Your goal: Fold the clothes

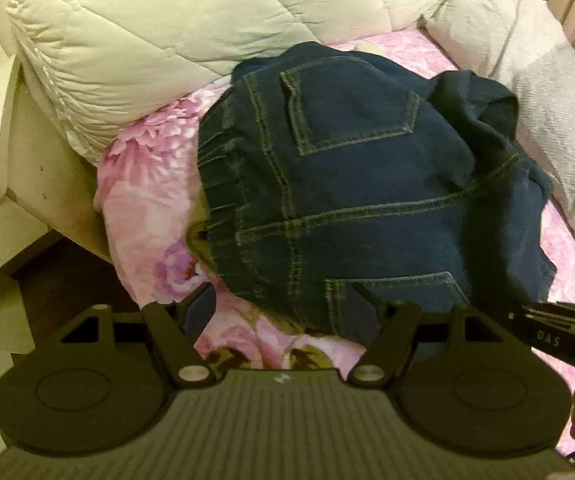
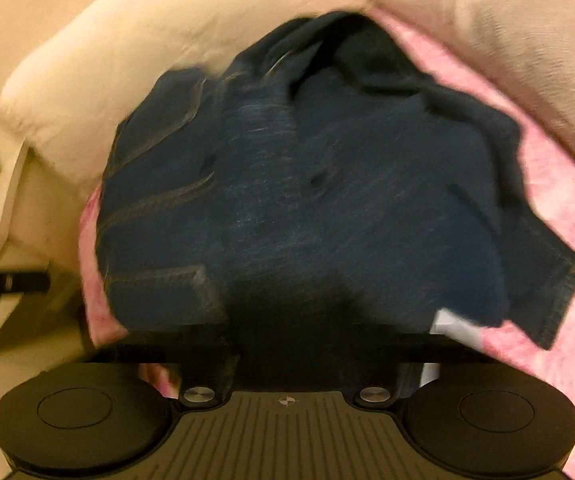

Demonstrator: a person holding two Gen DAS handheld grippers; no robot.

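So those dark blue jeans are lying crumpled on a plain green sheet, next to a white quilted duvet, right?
Not quite. The jeans lie on a pink floral sheet, not a plain green one; the left wrist view shows the flowers clearly. The white quilted duvet is indeed beside them.

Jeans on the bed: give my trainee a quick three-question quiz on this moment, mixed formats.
1. True or false: the jeans lie with the back pockets facing up.
2. What is the jeans' surface? A) bare wooden floor B) pink floral sheet C) glass desk
3. Fill in: the left tool is ____, its fingers spread at the jeans' near edge.

Key: 1 true; 2 B; 3 open. The right wrist view is too blurred to judge the right tool.
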